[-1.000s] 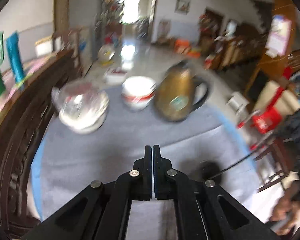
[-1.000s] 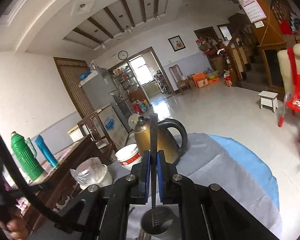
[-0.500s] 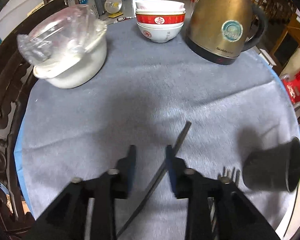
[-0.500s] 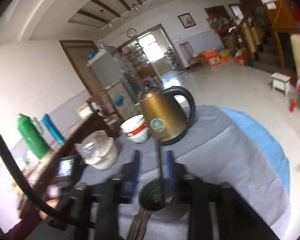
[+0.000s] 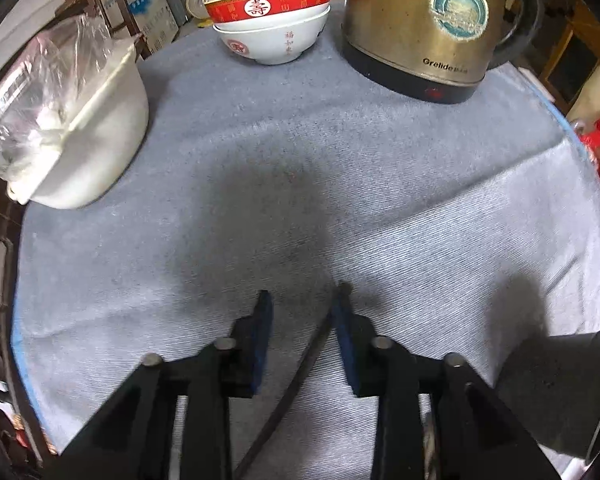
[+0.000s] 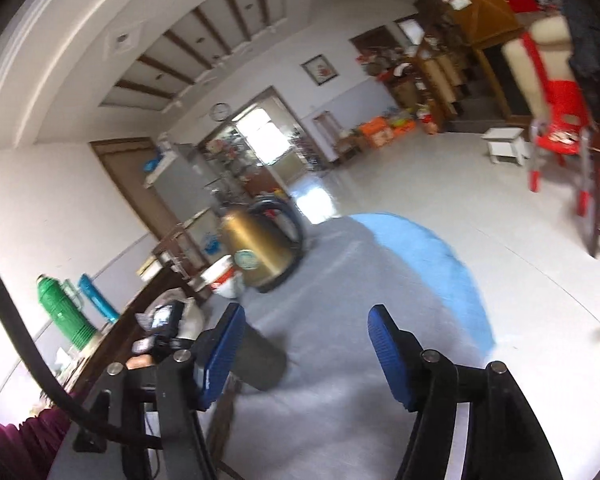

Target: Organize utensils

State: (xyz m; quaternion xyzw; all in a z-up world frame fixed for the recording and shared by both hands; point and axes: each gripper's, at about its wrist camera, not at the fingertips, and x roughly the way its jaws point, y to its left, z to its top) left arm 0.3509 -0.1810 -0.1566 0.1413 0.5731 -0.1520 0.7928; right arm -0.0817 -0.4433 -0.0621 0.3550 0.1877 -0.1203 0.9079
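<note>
Left wrist view: thin dark utensil handle (image 5: 296, 384) lies on grey table (image 5: 300, 184) cloth toward 7 o'clock, between left gripper (image 5: 302, 300) jaws, just closing, not clamped; right gripper (image 6: 304, 320) jaws apart, empty.

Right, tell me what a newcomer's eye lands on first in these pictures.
Probably the gold kettle at the far side of the grey cloth, with the stacked red-and-white bowls to its left and a white pot under clear plastic at the left edge. Nearer, the left gripper points down at the cloth, a thin dark utensil between its parted fingers. The right gripper stands wide open with nothing in it.
</note>
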